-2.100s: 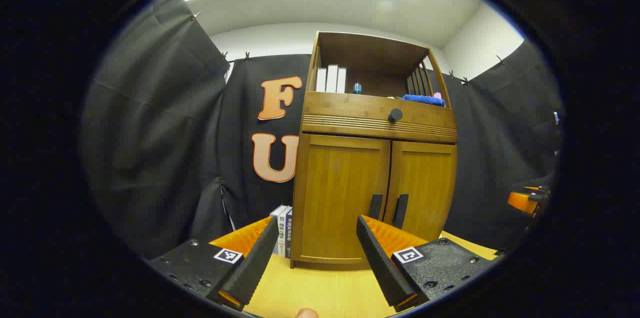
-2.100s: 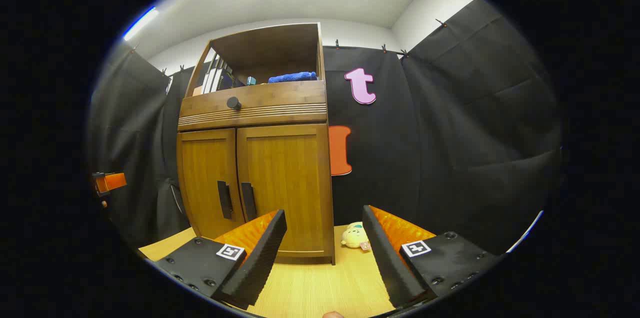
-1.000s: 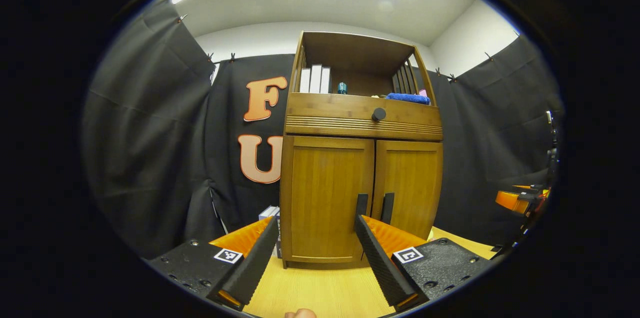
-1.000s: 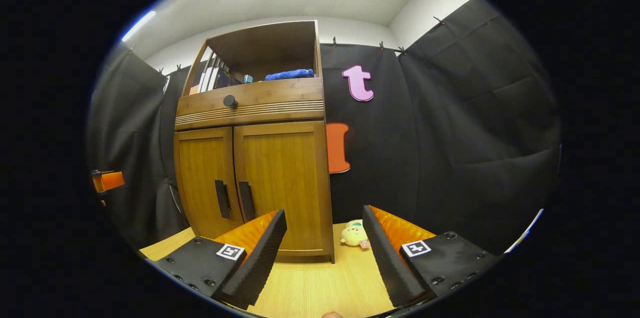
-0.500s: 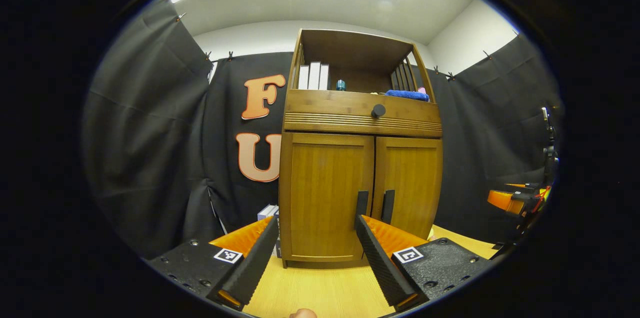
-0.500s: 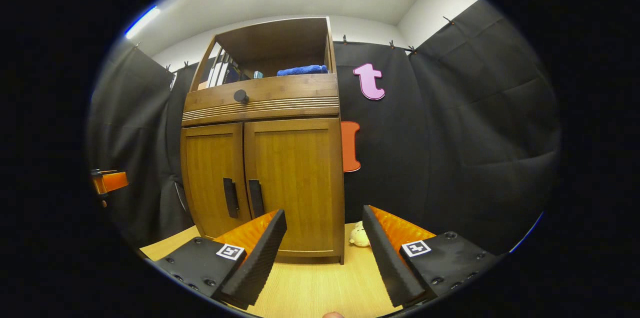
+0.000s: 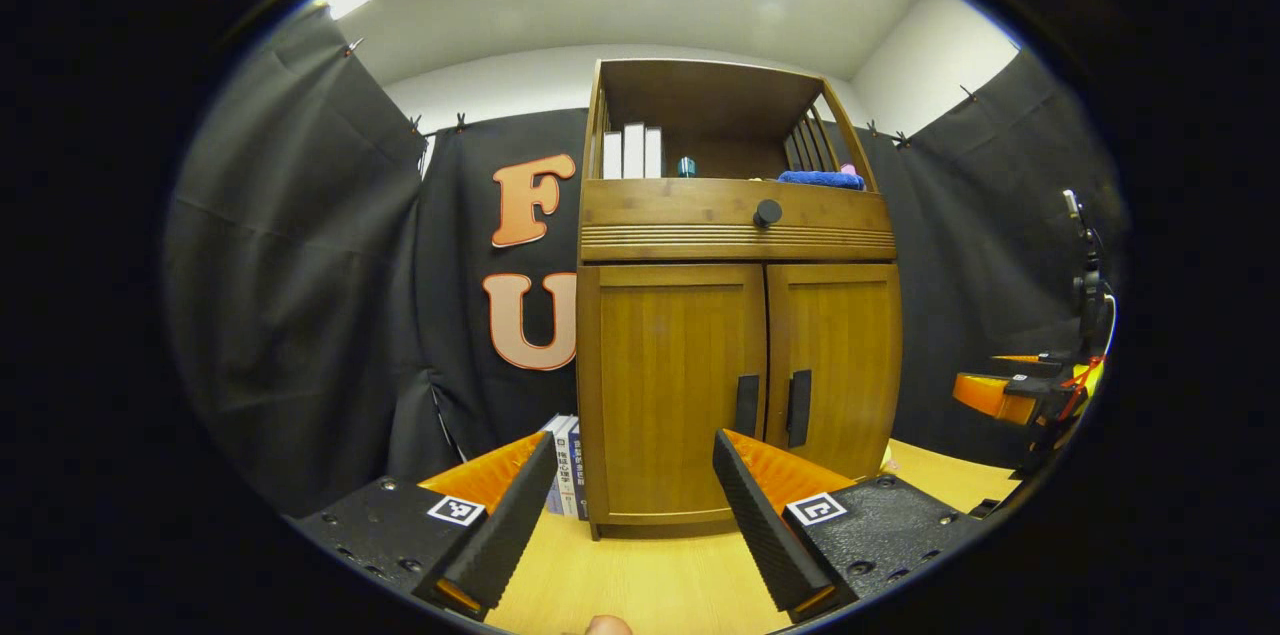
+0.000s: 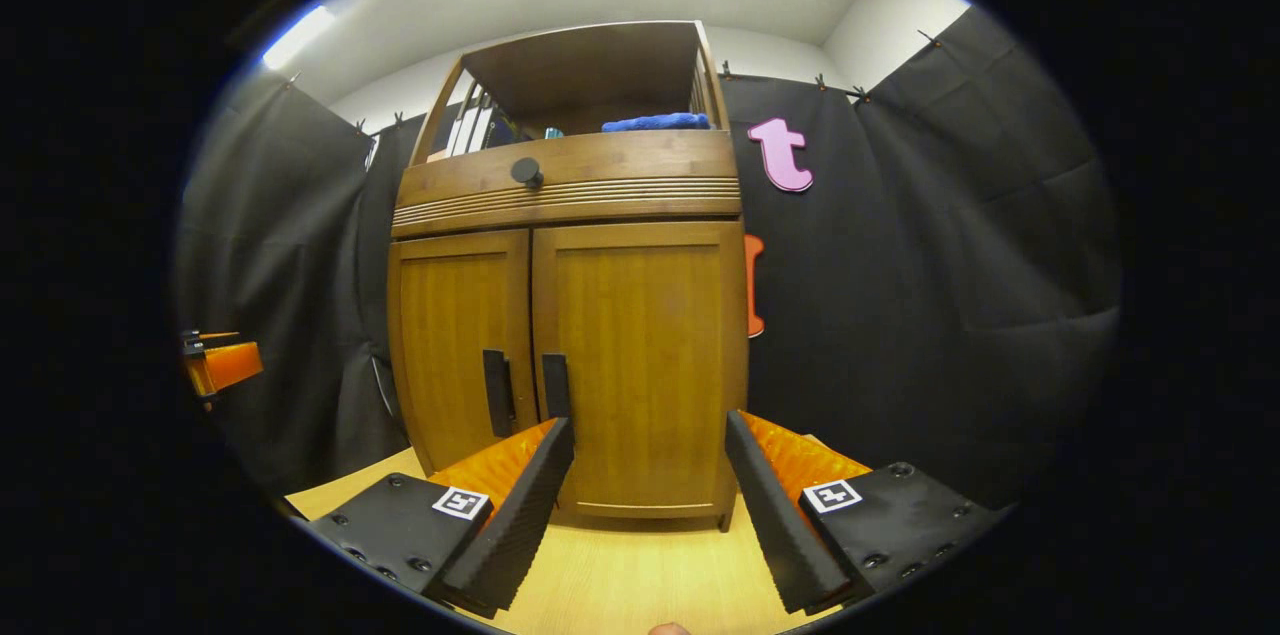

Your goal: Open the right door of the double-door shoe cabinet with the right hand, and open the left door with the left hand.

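Both tongs, left (image 7: 630,535) and right (image 8: 650,525), gape wide and empty before the grained wooden shoe cabinet (image 8: 570,315), its flat doors closed, slim dark bar handles (image 7: 772,407) ahead.

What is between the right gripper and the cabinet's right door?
Only bare wooden floor, seen in the right gripper view. The open right gripper is apart from the shut right door.

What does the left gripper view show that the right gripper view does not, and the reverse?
Left gripper view: books on the floor beside the cabinet, and the right gripper far right. Right gripper view: the left gripper far left. Both: the cabinet, both doors shut, a blue cloth on its shelf.
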The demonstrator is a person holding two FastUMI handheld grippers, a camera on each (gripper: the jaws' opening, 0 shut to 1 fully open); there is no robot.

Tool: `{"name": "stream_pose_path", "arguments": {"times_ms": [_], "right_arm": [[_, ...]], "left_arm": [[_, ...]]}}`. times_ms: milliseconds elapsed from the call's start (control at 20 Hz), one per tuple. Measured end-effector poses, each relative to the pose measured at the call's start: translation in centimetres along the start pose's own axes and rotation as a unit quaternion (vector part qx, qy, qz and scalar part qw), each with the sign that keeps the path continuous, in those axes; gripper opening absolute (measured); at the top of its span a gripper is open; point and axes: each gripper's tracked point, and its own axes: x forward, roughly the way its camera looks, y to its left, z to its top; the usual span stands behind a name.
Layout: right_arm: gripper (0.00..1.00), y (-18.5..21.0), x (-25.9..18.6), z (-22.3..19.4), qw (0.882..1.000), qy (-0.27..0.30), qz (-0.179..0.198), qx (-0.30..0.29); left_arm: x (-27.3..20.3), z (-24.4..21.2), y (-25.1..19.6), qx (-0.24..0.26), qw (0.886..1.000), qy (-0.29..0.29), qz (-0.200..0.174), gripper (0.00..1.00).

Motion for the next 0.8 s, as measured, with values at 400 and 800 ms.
{"name": "stream_pose_path", "arguments": {"times_ms": [400,800], "right_arm": [[1.0,4.4,5.4,-1.4,1.0,0.008,0.018,-0.021],[0.99,7.2,11.0,-2.0,0.999,0.014,0.032,0.006]], "left_arm": [[0.5,-1.4,0.7,-0.001,1.0,0.014,-0.003,0.97],[1.7,-2.3,2.9,-0.011,1.0,0.013,0.016,0.95]]}}
